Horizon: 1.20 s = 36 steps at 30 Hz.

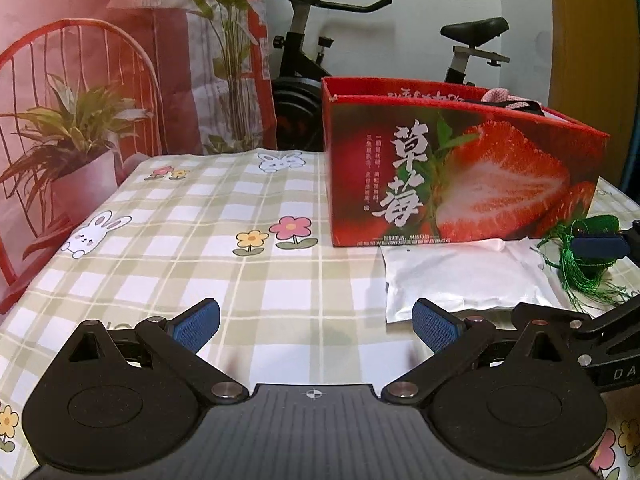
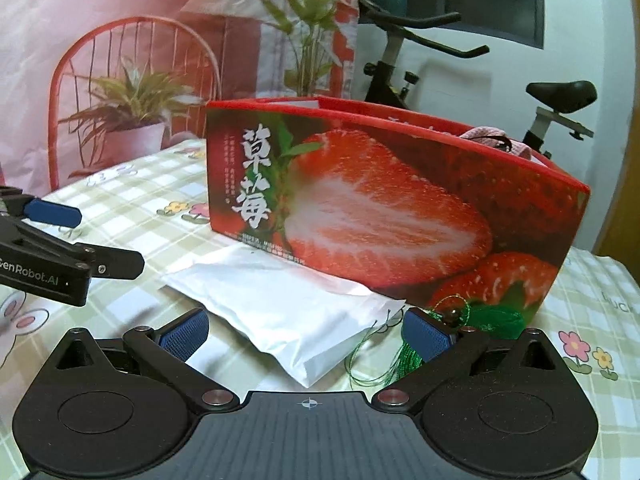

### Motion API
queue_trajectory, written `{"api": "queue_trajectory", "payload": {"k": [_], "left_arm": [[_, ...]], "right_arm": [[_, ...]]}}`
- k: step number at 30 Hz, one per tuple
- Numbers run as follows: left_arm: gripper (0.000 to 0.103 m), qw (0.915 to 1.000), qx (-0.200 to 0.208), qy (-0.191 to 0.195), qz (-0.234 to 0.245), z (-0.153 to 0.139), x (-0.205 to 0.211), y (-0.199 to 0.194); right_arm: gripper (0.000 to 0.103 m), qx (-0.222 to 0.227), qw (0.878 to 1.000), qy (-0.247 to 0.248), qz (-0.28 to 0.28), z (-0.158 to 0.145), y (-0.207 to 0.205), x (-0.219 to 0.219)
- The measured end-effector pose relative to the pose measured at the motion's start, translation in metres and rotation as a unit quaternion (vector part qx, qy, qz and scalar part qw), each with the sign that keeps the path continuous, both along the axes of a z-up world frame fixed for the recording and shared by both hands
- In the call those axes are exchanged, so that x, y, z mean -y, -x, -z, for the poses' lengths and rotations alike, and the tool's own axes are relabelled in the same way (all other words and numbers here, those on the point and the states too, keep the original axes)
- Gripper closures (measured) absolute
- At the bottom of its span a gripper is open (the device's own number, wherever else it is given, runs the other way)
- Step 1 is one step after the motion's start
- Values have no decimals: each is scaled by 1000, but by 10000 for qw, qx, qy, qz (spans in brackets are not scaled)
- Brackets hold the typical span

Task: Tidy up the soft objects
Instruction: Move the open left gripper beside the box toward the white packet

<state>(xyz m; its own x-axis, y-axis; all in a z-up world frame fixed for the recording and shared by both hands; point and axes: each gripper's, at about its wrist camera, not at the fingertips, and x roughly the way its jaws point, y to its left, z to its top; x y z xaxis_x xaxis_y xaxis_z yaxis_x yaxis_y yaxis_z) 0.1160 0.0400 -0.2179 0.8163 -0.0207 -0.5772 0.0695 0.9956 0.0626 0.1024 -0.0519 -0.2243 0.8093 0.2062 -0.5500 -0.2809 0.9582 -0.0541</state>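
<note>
A white soft pouch (image 2: 288, 312) lies flat on the checked tablecloth against the front of a red strawberry box (image 2: 400, 200). My right gripper (image 2: 306, 336) stands open, its fingers on either side of the pouch's near corner. A green tassel ornament (image 2: 492, 320) lies just behind its right finger. A pink fabric item (image 2: 492, 138) pokes out of the box top. My left gripper (image 1: 316, 326) is open over bare cloth. The pouch (image 1: 460, 276) lies just ahead of its right finger, with the tassel (image 1: 592, 264) further right and the box (image 1: 460, 172) behind.
The tablecloth (image 1: 180, 240) extends left of the box to the table's edges. An exercise bike (image 1: 304, 60) stands behind the table, beside a printed backdrop of a red chair and plants (image 1: 80, 120). One blue finger pad (image 2: 52, 214) of the left gripper shows at the left.
</note>
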Motion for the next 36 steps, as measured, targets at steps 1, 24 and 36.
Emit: {"api": "queue_trajectory", "payload": {"k": [1, 24, 36], "left_arm": [[0, 10000, -11, 4, -4, 0, 0, 0], [0, 9994, -173, 310, 25, 5, -6, -2], [0, 9977, -175, 656, -60, 7, -11, -2]], "right_arm": [[0, -46, 10000, 38, -8, 1, -1, -1], [25, -320, 9979, 559, 69, 10, -10, -12], [29, -295, 9962, 821, 16, 8, -6, -14]]}}
